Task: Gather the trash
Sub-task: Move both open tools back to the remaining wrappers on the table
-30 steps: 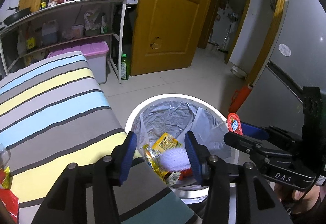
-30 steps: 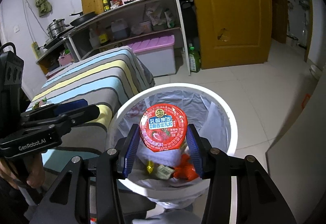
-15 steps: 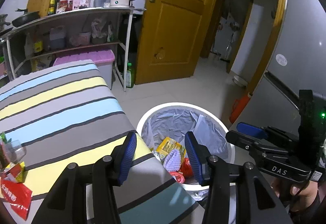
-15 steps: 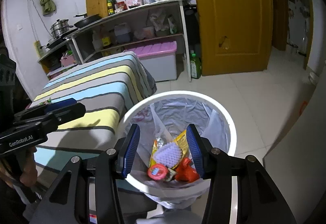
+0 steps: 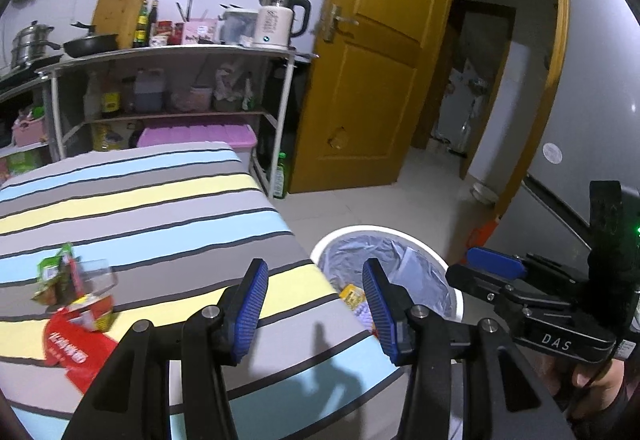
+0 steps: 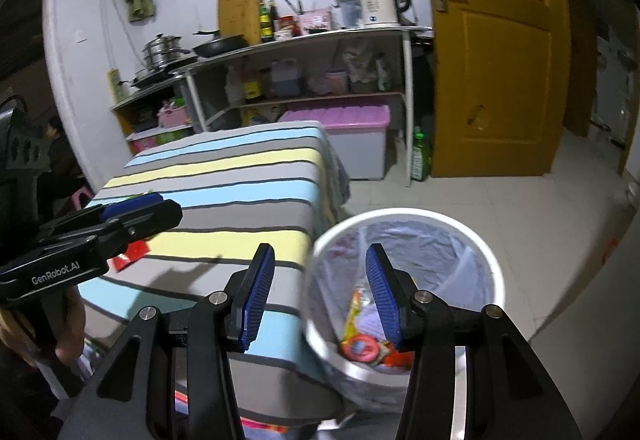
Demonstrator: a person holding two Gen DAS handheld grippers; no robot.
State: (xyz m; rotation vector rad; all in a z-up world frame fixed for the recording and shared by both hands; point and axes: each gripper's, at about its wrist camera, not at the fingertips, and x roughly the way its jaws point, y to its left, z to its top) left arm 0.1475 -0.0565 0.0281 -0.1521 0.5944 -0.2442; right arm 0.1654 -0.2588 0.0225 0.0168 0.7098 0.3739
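Left gripper [image 5: 314, 304]: open wide, holds nothing.
Right gripper [image 6: 320, 292]: open, empty.
Risk: red paper wrapper [image 5: 76, 352] slips beside round white bin [image 5: 452, 288].

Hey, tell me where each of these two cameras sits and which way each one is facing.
Left wrist: on the left tool, facing down over the striped table towards the bin; the right tool and a hand show.
Right wrist: on the right tool, facing the bin; the left tool shows.
Shared: table, bin, door.

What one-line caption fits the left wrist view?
Open left gripper over a striped table, wrappers left, lined bin right.
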